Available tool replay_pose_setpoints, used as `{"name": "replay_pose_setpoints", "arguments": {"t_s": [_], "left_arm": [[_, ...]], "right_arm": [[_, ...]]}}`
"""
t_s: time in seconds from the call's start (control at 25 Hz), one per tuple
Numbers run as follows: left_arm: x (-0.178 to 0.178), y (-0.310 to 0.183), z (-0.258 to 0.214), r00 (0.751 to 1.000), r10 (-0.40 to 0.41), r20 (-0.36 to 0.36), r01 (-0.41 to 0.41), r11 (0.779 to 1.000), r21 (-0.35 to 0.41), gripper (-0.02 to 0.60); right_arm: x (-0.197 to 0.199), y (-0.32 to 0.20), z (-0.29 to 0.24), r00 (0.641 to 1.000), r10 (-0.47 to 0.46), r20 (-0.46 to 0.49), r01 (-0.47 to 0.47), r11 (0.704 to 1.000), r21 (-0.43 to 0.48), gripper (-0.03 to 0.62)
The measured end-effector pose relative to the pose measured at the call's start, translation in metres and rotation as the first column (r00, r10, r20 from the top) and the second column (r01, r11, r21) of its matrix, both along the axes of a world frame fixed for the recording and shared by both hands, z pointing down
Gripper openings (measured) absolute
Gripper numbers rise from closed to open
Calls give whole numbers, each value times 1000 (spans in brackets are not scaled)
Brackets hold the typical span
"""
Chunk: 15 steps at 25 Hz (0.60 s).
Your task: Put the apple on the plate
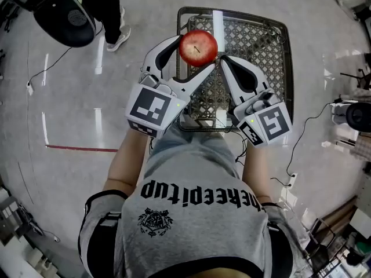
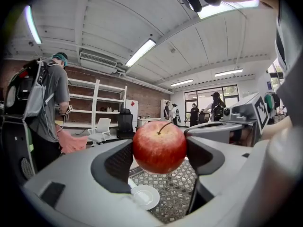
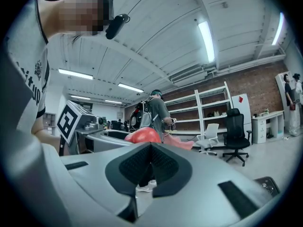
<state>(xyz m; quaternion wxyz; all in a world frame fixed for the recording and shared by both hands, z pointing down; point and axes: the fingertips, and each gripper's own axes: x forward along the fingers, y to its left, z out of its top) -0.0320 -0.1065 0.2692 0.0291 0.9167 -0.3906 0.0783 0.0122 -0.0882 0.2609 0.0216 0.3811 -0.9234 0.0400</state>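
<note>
While the apple (image 2: 159, 146) is clamped in the left gripper (image 1: 194, 55), it hangs in the air above the metal mesh table (image 1: 261, 45) and touches neither the table nor the plate.

**Gripper state**
- Left gripper: the 2 jaws stand about 1 apple-width apart. Their ribbed pads press on opposite flanks of the fruit at its widest band, with the stem pointing up.
- Right gripper (image 3: 150, 164): the 2 jaws are closed against each other with nothing between them. It sits just beside the left gripper, with its tip near the apple.

**Target**
- The small white plate (image 2: 144, 196) lies on the mesh, below the apple as the left gripper view shows it. The head view does not show it clearly.

**Handling judgement**
- The apple is probably firm and moderately heavy for its size.
- Its skin looks smooth and glossy, so it may slip if the pads shift toward the tapered top or base. The present hold across the widest band is the suitable one.
- Excess clamping force or a drop is likely to bruise the flesh.
- Because the fruit is round, it may roll off a shallow plate, so it should be released low and near the plate's centre.
</note>
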Motion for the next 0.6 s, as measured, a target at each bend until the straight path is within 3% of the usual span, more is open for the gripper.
{"name": "replay_pose_setpoints", "arguments": {"t_s": [0.6], "left_arm": [[-13,-10,11,994,102,-24,-103,995,-20,393]], "right_arm": [[-15,-2,5,993,102,-53,-103,995,-14,-2]]}}
